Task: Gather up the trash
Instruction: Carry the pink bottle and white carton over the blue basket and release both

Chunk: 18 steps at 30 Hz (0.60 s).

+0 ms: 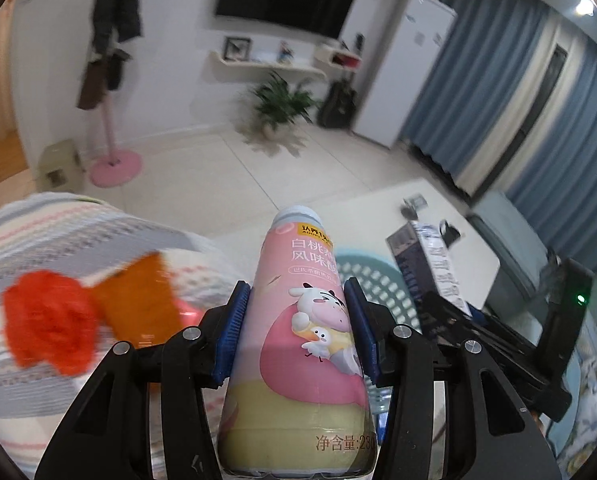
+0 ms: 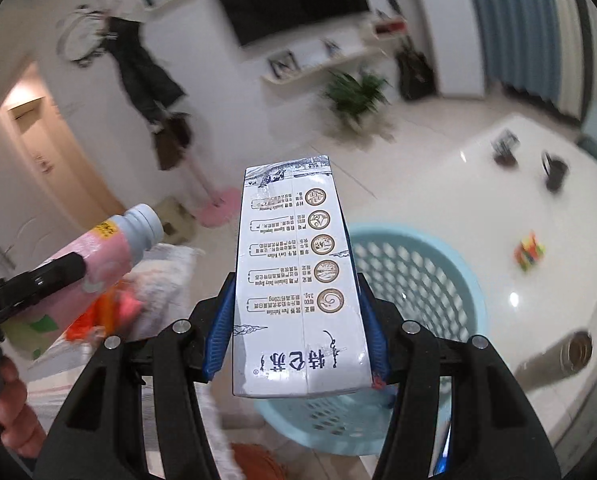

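Note:
My left gripper (image 1: 296, 332) is shut on a pink yoghurt bottle (image 1: 298, 344) with a white cap and holds it in the air. My right gripper (image 2: 298, 328) is shut on a white and blue milk carton (image 2: 294, 280), held above a light blue perforated basket (image 2: 426, 280). The basket also shows in the left wrist view (image 1: 378, 276), behind the bottle. The bottle shows in the right wrist view (image 2: 98, 256) at the left, and the carton in the left wrist view (image 1: 426, 264) at the right.
A striped cloth with red and orange items (image 1: 78, 316) lies at the left. The white table (image 2: 538, 208) holds a small colourful cube (image 2: 529, 255), a dark cup (image 2: 554, 172) and a metal flask (image 2: 554, 360). A plant (image 1: 282, 104) and a pink coat stand (image 1: 112, 160) stand beyond.

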{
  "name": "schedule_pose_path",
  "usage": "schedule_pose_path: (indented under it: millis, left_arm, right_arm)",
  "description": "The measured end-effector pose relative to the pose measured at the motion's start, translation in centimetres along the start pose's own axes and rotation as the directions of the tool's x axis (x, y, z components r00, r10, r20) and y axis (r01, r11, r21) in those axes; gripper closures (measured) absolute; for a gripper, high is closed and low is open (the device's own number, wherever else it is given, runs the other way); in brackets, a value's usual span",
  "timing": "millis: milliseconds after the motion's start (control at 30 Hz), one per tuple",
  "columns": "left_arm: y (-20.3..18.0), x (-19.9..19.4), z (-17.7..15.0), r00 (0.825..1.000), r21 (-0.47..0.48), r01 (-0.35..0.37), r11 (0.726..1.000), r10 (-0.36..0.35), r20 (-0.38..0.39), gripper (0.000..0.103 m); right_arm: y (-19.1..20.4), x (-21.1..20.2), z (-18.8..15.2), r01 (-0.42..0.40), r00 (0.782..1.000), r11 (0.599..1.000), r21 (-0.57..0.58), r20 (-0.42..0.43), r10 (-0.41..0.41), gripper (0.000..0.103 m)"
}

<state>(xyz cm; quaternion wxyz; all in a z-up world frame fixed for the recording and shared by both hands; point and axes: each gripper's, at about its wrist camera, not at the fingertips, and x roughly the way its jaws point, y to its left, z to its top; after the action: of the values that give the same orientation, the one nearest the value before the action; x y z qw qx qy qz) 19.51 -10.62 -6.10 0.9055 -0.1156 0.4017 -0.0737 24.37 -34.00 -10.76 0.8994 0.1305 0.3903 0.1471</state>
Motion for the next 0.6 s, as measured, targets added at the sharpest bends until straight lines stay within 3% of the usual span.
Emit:
schedule_pose_path:
  millis: [167,400,533,600]
  left_arm:
    - [-1.5,5.3,-1.3,0.995,0.011,0.031,0.999,-0.030,-0.099,0.056]
    - [-1.6,9.1,-3.2,0.977,0.025,0.060,0.998,-0.053,-0.208,0.056]
    - [-2.3,9.2,-3.4,0.976,0.040,0.072,0.997,-0.062,-0.208,0.058]
    - [-2.4,8.7,-3.3,0.977,0.035,0.086,0.996,-0.077,-0.201,0.049]
  right_arm:
    - [-3.1,3.6,-1.7,0.077,0.993,0.995,0.057,-0.097,-0.072,0.051]
    - [-5.7,5.5,-3.8,0.138,0.976,0.986,0.097,-0.181,-0.119,0.050]
    - [-6.2,5.6,-4.2,0.146,0.974,0.983,0.111,-0.191,-0.123,0.050]
    - [-6.5,5.6,-4.1,0.151,0.974,0.981,0.121,-0.190,-0.126,0.050]
